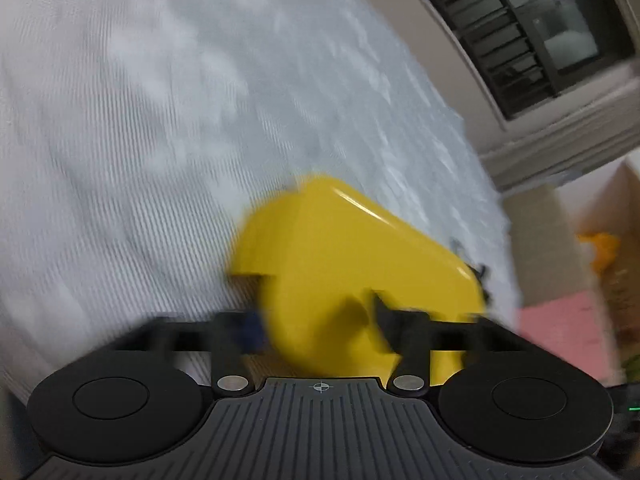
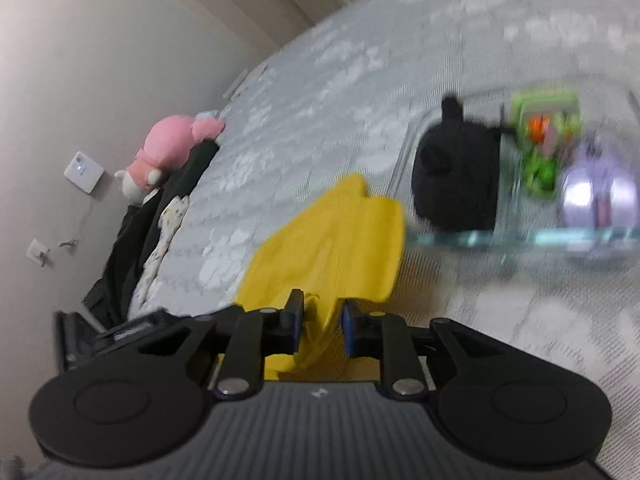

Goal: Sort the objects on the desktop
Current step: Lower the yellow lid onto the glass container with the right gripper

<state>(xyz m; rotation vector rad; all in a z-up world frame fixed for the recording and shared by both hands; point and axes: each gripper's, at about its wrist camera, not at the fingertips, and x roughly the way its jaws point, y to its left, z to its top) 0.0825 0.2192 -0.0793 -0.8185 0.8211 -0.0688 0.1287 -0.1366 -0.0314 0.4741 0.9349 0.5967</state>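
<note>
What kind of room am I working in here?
Probably a bedroom: the work surface looks like a quilted grey-white mattress against the wall, with a pink plush toy at its edge and a barred window beyond.

A home bedroom, grey patterned mattress (image 2: 320, 92) ahead of my fingers, pink plush toy (image 2: 168, 148) far left by the wall, barred window (image 1: 516, 36) upper right.

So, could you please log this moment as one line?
left gripper: shut on yellow case | right gripper: shut on yellow case | surface: grey bedcover
</note>
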